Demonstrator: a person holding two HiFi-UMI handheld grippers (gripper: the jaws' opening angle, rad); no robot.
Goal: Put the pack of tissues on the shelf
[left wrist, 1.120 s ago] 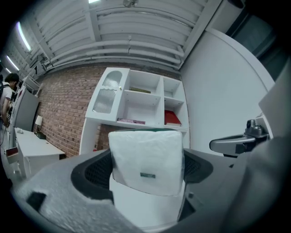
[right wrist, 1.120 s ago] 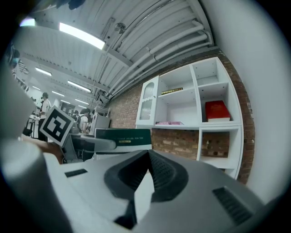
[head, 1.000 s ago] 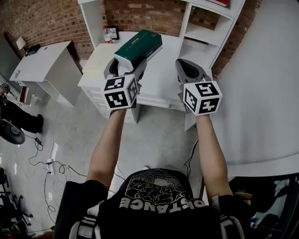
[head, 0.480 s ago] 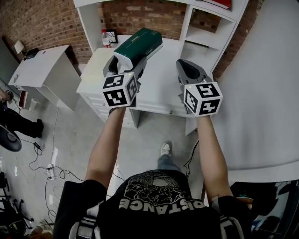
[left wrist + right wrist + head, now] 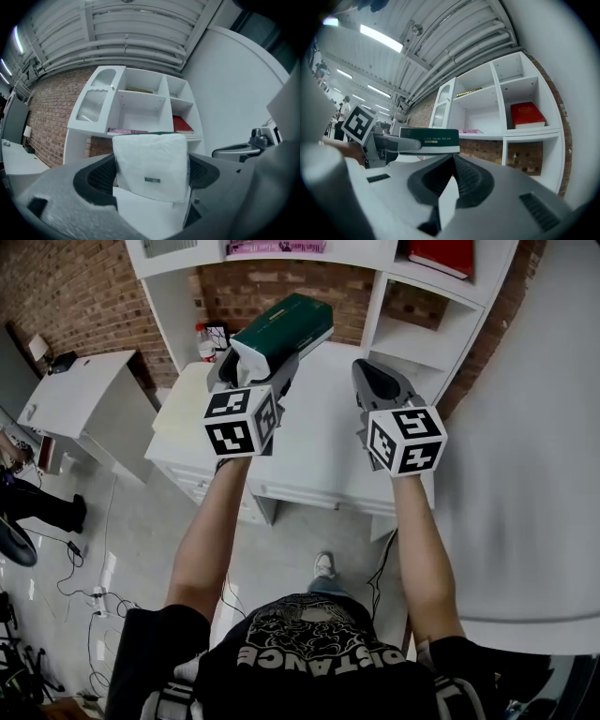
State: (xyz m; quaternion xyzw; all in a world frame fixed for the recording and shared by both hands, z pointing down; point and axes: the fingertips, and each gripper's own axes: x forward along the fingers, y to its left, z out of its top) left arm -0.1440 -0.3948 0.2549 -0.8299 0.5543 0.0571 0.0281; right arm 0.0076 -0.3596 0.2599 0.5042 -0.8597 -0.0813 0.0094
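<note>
Tissue pack [image 5: 281,326] points lengthwise toward shelf [image 5: 379,292].

I see the pack of tissues [image 5: 284,329] as a long block wrapped in dark green plastic with white end faces. It is clamped at its near end between the jaws of the left gripper [image 5: 251,371]. It is held up in the air, lying roughly level, with its long axis pointing away from me and a little to the right, toward the shelf [image 5: 379,296]. In the left gripper view its crinkled white end fills the gap between the jaws and carries a small label at its centre. The shelf is a white unit of open compartments set against a brick wall, ahead of the pack and not touching it.
</note>
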